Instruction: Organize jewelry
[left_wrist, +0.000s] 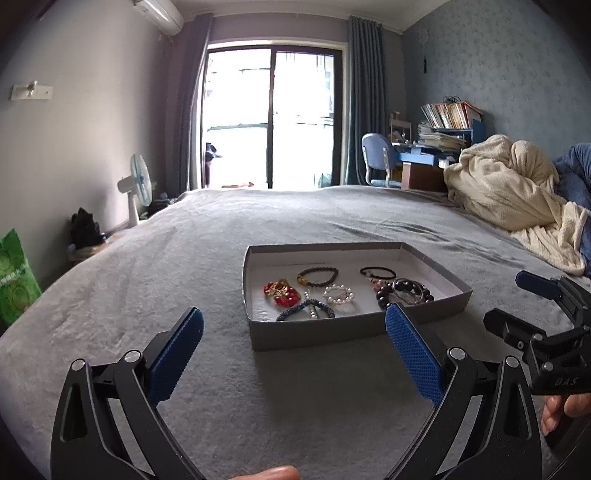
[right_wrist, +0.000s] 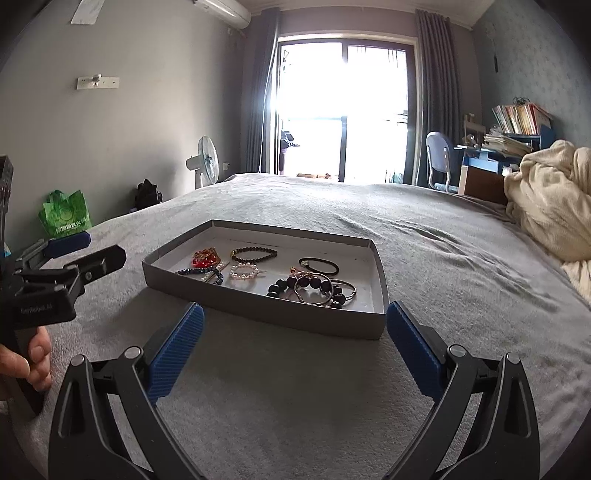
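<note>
A shallow grey cardboard tray (left_wrist: 332, 330) (right_wrist: 236, 306) lies on the grey bed. In it lie a red and gold piece (left_wrist: 280, 291) (right_wrist: 205, 258), a dark bead bracelet (left_wrist: 318, 277) (right_wrist: 254, 255), a pearl ring-shaped piece (left_wrist: 338, 294) (right_wrist: 243, 274), a blue bead bracelet (left_wrist: 306, 310) (right_wrist: 201, 274), a black hair tie (left_wrist: 377, 273) (right_wrist: 318, 266), and large dark beads with metal bangles (left_wrist: 404, 291) (right_wrist: 314, 290). My left gripper (left_wrist: 293, 325) is open and empty, just short of the tray. My right gripper (right_wrist: 294, 321) is open and empty at the tray's near edge.
The grey bedspread (left_wrist: 184, 258) spreads all around the tray. A cream blanket (left_wrist: 509, 192) is heaped at the right. A fan (left_wrist: 136, 184), a green bag (left_wrist: 14, 280), and a desk with a chair (left_wrist: 376, 158) stand beyond the bed.
</note>
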